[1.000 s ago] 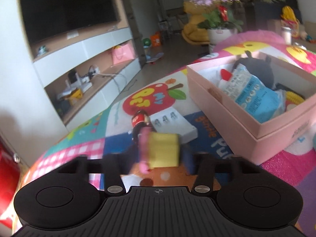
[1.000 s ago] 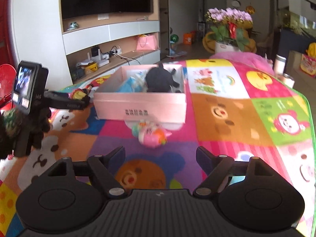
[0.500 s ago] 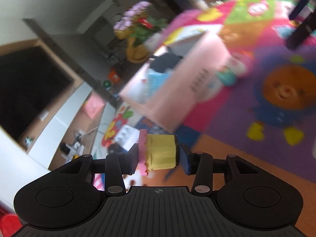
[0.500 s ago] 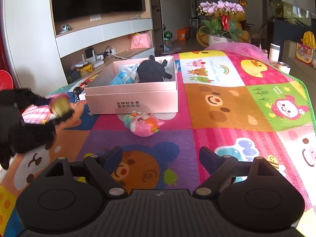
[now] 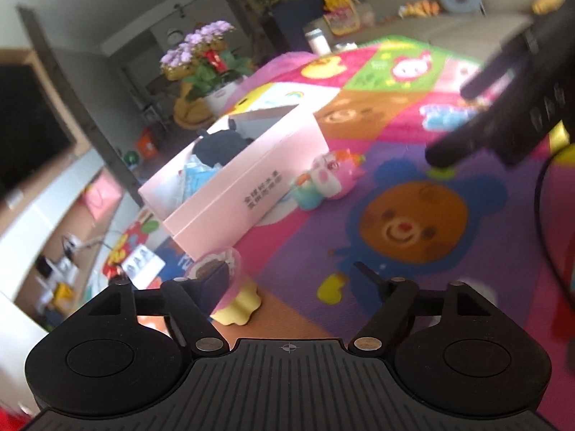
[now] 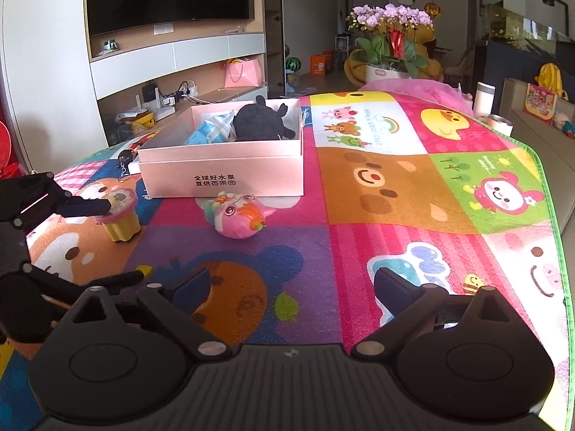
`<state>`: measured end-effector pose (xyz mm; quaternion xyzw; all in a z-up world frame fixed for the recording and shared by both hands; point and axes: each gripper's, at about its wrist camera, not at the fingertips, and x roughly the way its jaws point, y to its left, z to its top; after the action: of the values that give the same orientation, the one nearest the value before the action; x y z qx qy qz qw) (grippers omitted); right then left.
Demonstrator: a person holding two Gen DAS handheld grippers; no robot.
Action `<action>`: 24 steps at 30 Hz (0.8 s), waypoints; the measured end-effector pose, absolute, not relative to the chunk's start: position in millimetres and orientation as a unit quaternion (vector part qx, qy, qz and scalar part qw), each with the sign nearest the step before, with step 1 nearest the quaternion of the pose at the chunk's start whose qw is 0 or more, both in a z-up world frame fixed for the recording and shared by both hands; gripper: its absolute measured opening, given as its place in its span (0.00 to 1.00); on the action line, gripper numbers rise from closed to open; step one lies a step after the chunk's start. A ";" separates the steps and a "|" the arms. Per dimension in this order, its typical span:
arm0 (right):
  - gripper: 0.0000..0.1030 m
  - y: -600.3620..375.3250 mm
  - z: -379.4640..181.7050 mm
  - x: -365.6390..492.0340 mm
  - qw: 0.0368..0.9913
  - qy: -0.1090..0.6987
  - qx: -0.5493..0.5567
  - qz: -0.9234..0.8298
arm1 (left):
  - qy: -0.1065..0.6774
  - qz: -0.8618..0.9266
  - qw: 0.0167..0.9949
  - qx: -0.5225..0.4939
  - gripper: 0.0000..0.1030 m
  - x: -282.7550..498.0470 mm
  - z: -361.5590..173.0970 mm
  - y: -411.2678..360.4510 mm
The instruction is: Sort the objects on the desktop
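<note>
A yellow toy cup with a pink rim [image 5: 235, 300] stands upright on the mat, also in the right wrist view [image 6: 121, 217]. My left gripper [image 5: 293, 280] is open; the cup sits beside its left finger, which reaches over the cup's rim in the right wrist view. My right gripper [image 6: 293, 285] is open and empty above the mat. A pink open box [image 6: 222, 176] holds a black plush [image 6: 260, 122] and a blue packet [image 6: 206, 133]. A pink squishy toy [image 6: 237, 217] lies in front of the box.
A white flat box [image 5: 142, 265] and a dark bottle [image 6: 129, 152] lie left of the pink box. The colourful mat [image 6: 413, 197] ends at a green edge on the right. A flower pot [image 6: 390, 46] and TV shelves stand beyond.
My left gripper swung round, came down, opened and let go of the yellow cup, which now stands on the mat. My right gripper shifted slightly.
</note>
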<state>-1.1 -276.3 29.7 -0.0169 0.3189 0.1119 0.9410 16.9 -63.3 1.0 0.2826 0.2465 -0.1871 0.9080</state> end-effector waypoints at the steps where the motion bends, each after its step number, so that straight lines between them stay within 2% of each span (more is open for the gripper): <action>1: 0.96 -276.1 29.3 -1.7 0.941 0.318 -0.019 0.112 | 0.244 -0.181 0.914 0.268 0.88 15.7 3.5 -61.0; 2: 0.96 -275.9 29.0 -2.0 0.942 0.317 -0.021 0.111 | 0.241 -0.172 0.920 0.256 0.92 15.8 5.5 -57.9; 8: 0.97 -275.4 26.1 1.9 0.941 0.320 -0.027 0.106 | 0.264 -0.114 0.938 0.194 0.93 28.0 10.2 -34.7; 15: 0.98 -273.6 21.3 6.0 0.941 0.323 -0.036 0.094 | 0.296 -0.056 0.953 0.013 0.95 58.0 24.6 32.7; 17: 0.98 -272.1 22.6 7.5 0.941 0.324 -0.039 0.094 | 0.289 -0.014 0.957 -0.010 0.94 71.6 28.2 51.3; 24: 0.98 -239.8 81.5 23.6 0.948 0.264 -0.093 0.151 | 0.266 0.021 0.961 -0.073 0.92 88.8 26.5 92.9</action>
<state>23.6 -239.8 81.5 -0.0930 0.2638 0.1512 0.9481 88.8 92.9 26.5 -0.0734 0.2656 0.0211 0.9610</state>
